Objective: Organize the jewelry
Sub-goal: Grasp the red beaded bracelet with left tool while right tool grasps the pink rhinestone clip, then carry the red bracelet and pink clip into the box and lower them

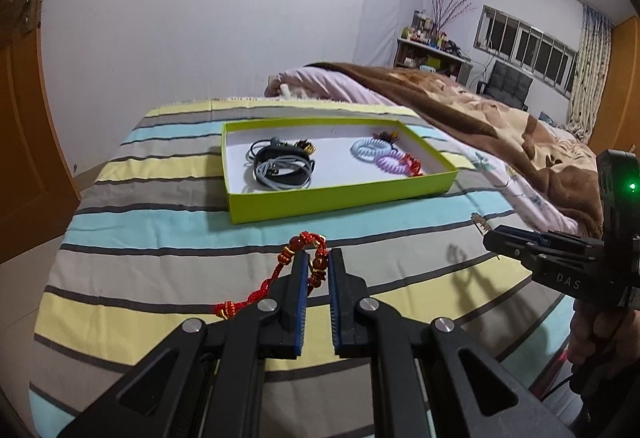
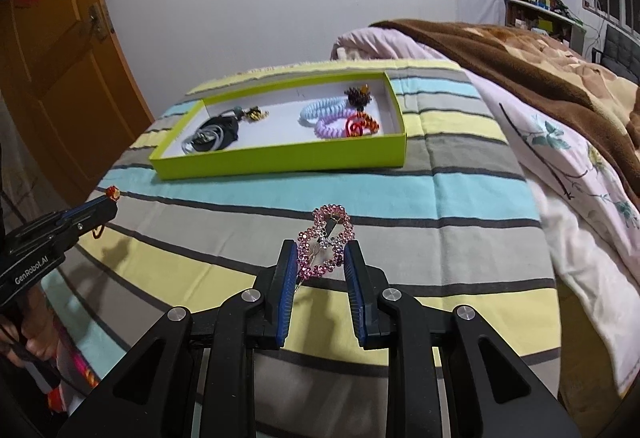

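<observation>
Jewelry: left gripper pinches the red knotted cord bracelet, right gripper the pink rhinestone hair clip; lift both clear over the lime-green cardboard tray's near wall before releasing.

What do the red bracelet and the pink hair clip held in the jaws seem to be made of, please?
Red bracelet: braided red cord, matte, with glossy gold-coloured and amber beads.
Pink hair clip: small faceted pink and clear stones, probably rhinestones, that glint, on a thin frame that looks like metal.
</observation>
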`<state>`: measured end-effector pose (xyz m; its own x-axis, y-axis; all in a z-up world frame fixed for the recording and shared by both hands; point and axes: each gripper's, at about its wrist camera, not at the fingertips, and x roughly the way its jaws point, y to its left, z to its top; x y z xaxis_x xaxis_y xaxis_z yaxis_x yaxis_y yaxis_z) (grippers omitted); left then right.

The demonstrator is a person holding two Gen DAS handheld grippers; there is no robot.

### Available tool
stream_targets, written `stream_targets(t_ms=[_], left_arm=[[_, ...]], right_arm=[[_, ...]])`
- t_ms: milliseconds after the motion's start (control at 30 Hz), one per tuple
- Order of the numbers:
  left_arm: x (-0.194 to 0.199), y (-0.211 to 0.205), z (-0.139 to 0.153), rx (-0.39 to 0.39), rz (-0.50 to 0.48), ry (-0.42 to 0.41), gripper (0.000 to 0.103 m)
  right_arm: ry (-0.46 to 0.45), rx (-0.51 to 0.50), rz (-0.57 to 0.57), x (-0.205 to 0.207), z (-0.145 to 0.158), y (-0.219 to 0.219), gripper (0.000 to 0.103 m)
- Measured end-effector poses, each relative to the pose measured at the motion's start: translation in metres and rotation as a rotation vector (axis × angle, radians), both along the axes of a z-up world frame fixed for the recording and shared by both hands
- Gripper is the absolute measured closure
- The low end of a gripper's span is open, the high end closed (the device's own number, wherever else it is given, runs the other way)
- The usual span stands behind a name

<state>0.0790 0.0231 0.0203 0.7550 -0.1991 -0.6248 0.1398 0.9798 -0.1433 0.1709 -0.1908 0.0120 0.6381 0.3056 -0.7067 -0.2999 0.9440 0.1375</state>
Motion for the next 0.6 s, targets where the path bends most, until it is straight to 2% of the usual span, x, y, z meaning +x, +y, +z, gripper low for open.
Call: stream_targets(t_ms=[267, 600], left_arm=[[-0.015, -0.011, 0.016, -0.009, 0.038, -0.055, 0.093], [-0.017, -0.022, 0.026, -0.006, 0.029, -0.081, 0.093]], right_arm=[[-0.065, 0.011, 0.026, -0.016, 0.023, 0.0, 0.079], [-0.105, 0.001, 0.054, -0.02, 0.038, 0.004, 0.079]])
